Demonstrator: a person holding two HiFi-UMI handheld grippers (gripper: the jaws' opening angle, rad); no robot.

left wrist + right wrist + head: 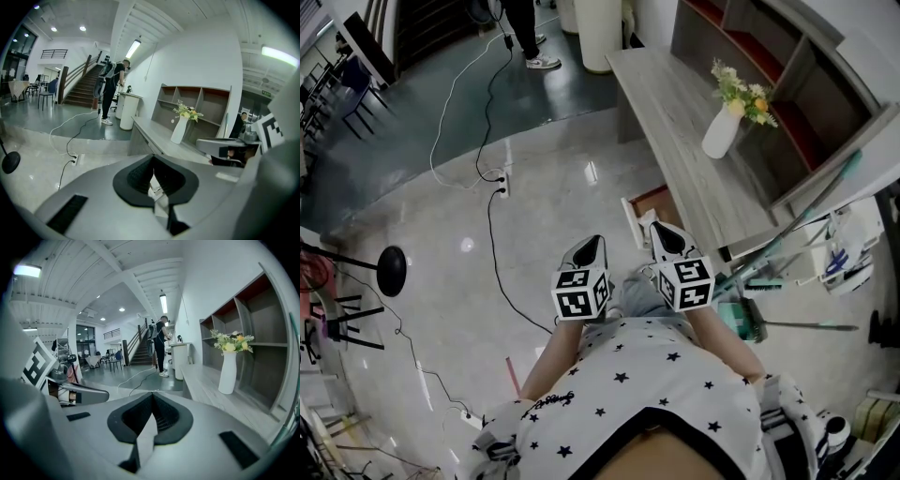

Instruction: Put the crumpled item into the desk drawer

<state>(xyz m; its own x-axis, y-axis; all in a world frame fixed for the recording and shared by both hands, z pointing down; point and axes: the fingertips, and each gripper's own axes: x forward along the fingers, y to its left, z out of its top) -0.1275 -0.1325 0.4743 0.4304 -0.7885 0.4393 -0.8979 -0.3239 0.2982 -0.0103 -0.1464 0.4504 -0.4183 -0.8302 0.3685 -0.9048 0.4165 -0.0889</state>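
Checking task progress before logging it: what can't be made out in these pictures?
Crumpled item: in no view.
Drawer inside: head view, small, near end behind the right gripper.
Pale sliver between left gripper jaws: left gripper view, too narrow to identify.

**Premises:** open-plan office lobby or showroom, double height.

**Evidence:**
- Long grey wood-grain desk [694, 141] ahead and right of the right gripper [658, 230], bearing a white vase of flowers [722, 129].
- Open shelving unit [769, 75] beyond the desk.
- Polished pale floor [441, 281] left of the left gripper [592, 246], crossed by cables [492, 234] to a power strip [501, 184].
- Staircase [82, 86] and chairs [44, 96] far ahead.
- Ceiling strip lights [133, 48] overhead.
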